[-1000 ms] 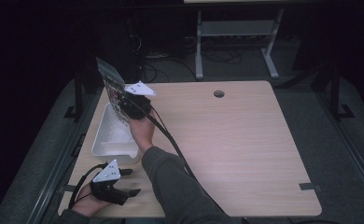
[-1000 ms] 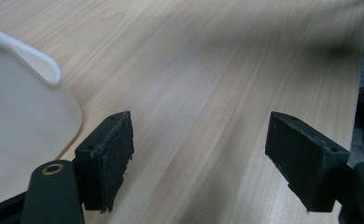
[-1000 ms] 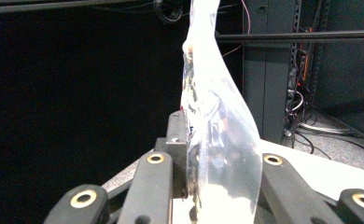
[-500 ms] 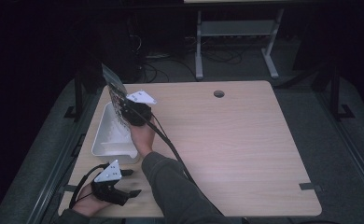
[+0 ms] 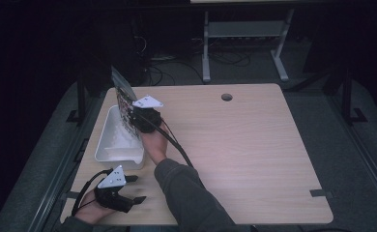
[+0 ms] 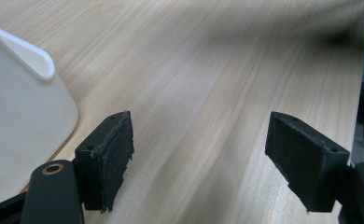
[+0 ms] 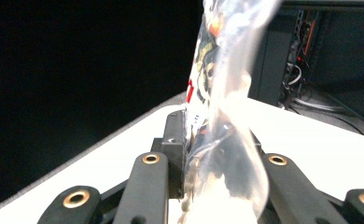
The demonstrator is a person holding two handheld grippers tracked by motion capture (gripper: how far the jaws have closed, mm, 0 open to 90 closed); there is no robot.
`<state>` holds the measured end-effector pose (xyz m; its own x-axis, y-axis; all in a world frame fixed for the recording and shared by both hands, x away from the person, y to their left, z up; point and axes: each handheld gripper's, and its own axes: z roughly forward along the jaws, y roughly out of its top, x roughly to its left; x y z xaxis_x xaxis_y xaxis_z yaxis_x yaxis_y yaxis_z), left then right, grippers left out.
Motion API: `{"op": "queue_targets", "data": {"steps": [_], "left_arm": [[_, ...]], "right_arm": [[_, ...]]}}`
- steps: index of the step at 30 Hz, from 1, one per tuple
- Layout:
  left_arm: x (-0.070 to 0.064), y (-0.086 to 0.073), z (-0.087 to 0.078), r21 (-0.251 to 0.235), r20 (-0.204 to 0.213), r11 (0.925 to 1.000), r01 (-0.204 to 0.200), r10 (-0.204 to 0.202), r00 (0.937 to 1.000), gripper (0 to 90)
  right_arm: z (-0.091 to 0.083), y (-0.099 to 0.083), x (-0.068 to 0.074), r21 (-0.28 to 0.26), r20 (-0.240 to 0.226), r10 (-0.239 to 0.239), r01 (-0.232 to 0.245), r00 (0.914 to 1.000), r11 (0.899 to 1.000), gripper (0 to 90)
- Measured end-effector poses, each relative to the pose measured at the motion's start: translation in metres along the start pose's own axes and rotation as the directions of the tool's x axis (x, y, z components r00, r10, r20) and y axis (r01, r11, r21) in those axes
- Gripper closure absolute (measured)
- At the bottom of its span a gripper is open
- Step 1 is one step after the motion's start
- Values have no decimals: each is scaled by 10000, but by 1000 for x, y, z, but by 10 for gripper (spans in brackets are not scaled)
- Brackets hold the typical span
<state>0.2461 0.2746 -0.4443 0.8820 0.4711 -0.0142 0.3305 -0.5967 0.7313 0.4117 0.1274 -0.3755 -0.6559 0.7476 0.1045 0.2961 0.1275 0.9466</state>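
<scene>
- Since the earlier pictures the right gripper (image 5: pixel 137 117) has carried the plastic bag (image 5: pixel 123 99) a little toward the person and lower over the tub, while the left gripper has stayed at the near left corner.
- The left gripper (image 5: pixel 137 188) lies low over the wooden table (image 5: pixel 254 145), held in the left hand (image 5: pixel 92 212) near the table's front edge; its jaws stand wide apart with nothing between them, and its own view shows bare wood in the gap.
- The white tub (image 5: pixel 110 145) stands on the left part of the table, just beyond the left gripper; its rounded corner shows at the left of the left gripper view (image 6: pixel 26 93).
- The plastic bag is clear and glossy with printed red and dark patches. It stands on edge, tilted, rising up and away from the right gripper above the tub's far right rim.
- In the right gripper view the bag (image 7: pixel 222 93) sits pinched between the two black jaws, which are clamped on its lower part.
- The right forearm in a grey sleeve (image 5: pixel 191 193) reaches in from the bottom edge, slanting left toward the tub, the hand (image 5: pixel 153 142) wrapped behind the gripper.
</scene>
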Motion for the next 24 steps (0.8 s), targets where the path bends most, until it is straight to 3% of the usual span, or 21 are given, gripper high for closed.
{"op": "queue_targets", "data": {"steps": [8,14,24], "left_arm": [[0,0,1,27,11,10000,12,-12,10000,231],[0,0,0,-24,1,10000,11,-11,10000,231],[0,0,0,-37,-1,10000,74,-74,10000,231]], "right_arm": [[-2,-2,2,303,607,-18,-1,9982,9995,724],[-2,-4,12,271,1100,-428,400,9930,9988,724],[-5,-11,11,165,1821,119,-151,9832,9998,724]]}}
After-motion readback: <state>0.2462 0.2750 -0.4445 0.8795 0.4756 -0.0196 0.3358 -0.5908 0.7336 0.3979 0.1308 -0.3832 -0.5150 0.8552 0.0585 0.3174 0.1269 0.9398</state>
